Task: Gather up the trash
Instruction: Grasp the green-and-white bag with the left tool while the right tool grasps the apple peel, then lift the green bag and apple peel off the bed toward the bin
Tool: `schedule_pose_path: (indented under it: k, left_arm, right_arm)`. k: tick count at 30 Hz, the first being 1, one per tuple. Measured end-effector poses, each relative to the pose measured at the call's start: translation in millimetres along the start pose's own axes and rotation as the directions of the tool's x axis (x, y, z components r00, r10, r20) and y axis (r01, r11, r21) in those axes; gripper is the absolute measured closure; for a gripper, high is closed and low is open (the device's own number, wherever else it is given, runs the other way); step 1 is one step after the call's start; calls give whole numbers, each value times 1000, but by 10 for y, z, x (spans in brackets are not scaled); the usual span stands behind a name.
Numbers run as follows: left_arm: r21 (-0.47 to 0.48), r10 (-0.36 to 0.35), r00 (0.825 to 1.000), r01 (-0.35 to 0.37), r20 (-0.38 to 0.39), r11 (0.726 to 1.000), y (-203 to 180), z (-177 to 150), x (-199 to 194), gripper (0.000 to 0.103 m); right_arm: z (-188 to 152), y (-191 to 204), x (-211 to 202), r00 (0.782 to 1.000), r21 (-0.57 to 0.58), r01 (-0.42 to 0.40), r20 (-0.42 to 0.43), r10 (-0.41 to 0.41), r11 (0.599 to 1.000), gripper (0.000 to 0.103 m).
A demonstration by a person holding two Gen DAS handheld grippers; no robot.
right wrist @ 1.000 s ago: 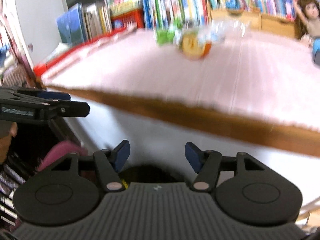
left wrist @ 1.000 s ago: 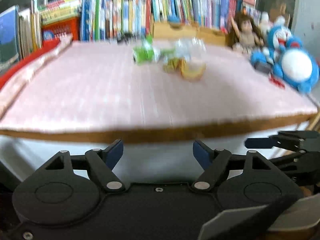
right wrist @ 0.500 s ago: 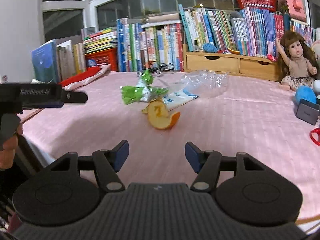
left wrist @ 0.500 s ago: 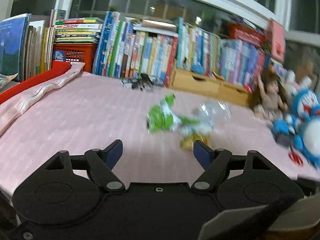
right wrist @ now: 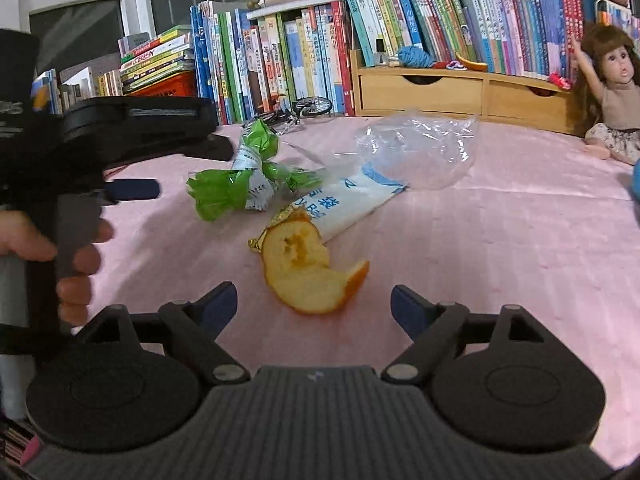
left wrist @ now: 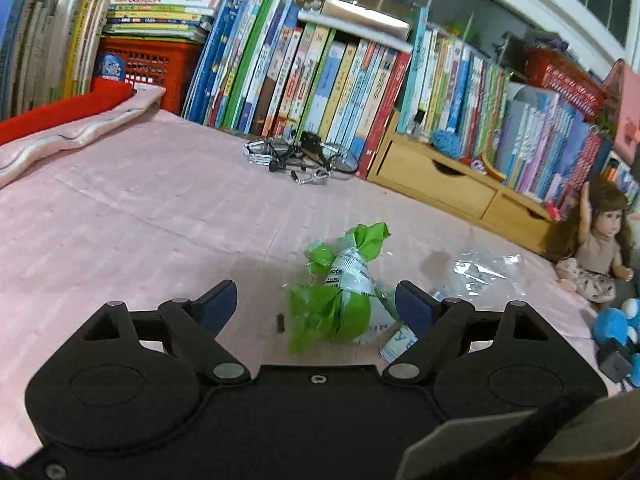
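On the pink tablecloth (left wrist: pixel 120 216) lies a small pile of trash. A crumpled green and white wrapper (left wrist: pixel 340 300) sits just ahead of my left gripper (left wrist: pixel 316 308), between the lines of its fingers; the jaws are opening and the pads touch nothing. A curled orange peel (right wrist: pixel 308 276) lies just in front of my right gripper (right wrist: pixel 313 306), whose jaws are also opening with nothing between the pads. Behind the peel lie a white and blue packet (right wrist: pixel 352 204), the green wrapper (right wrist: pixel 236 184) and a clear plastic bag (right wrist: pixel 420 148).
A row of books (left wrist: pixel 320 72) and a wooden drawer box (left wrist: pixel 440 184) line the table's far side. A model bicycle (left wrist: pixel 300 156) stands before the books. A doll (left wrist: pixel 596 248) and a blue plush toy (left wrist: pixel 616 328) sit right. A hand (right wrist: pixel 76 256) holds the left gripper's handle.
Both grippers have come forward from below the table's edge to over the pink cloth, close to the trash. Their jaws stand wider apart than before.
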State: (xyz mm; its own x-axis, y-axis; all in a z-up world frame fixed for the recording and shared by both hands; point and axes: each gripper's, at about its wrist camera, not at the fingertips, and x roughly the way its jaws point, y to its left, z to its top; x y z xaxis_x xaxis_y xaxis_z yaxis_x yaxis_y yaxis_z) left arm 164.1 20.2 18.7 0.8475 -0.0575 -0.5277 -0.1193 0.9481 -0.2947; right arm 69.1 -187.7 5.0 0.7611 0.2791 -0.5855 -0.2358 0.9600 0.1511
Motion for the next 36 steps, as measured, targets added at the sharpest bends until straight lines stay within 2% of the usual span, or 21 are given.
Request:
schedule_pose_path:
  k: [3,5,7,9,10,11,12,15,18,24,29,36]
  left_arm:
    - [-1,35,999,-35,-13,999,-45,-29,170,18]
    - [-4,31,999,-31,-26,1000,-56,-54,256,23]
    - [0,-5,999,5,-44,1000,-60,-82,307,32]
    - [1,-42,999,42,-34,999,-75,-103,277,57]
    - [16,-48,998,48,-28,999,-100,-108,245,60]
    - [45,-55,998,55,-16,997,-140,-116,200,69]
    - [71,-65,998,65,-1,995,-177,-126,152,89]
    - [106,-100,995,100,-5,989,-231,-136,36,87]
    - [113,-100,995,100,-1,989,-227,-149,-66,88]
    - [80,-121,993,120,6,990,-97,-183,-288,88]
    - [103,-143,989,139,36,985,-46,-266,-597,88]
    - [161,-214,974,199,76,967,-45,-414,-1151,88]
  right_arm:
    - [49,-8,111,1000,11,-8,-15,8,1000,13]
    - [71,-8,147,1000,15,-10,-21,10,1000,28]
    - [80,0,135,1000,4,-8,-11,8,1000,38]
    - [70,-15,96,1000,5,-12,5,12,1000,46]
    - [67,-28,78,1000,11,-16,11,16,1000,50]
    - [69,-40,59,1000,18,-19,16,19,1000,54]
    - [61,-53,34,1000,24,-22,20,22,999,55]
    - [40,-67,-39,999,31,-27,25,26,999,60]
    - [2,-86,-122,999,30,-28,33,27,999,61]
    - [-46,-138,-329,998,36,-27,60,25,999,62]
    - [-68,-167,-490,996,41,-29,84,26,999,62]
    - [-171,-175,-692,994,56,-42,102,36,998,62]
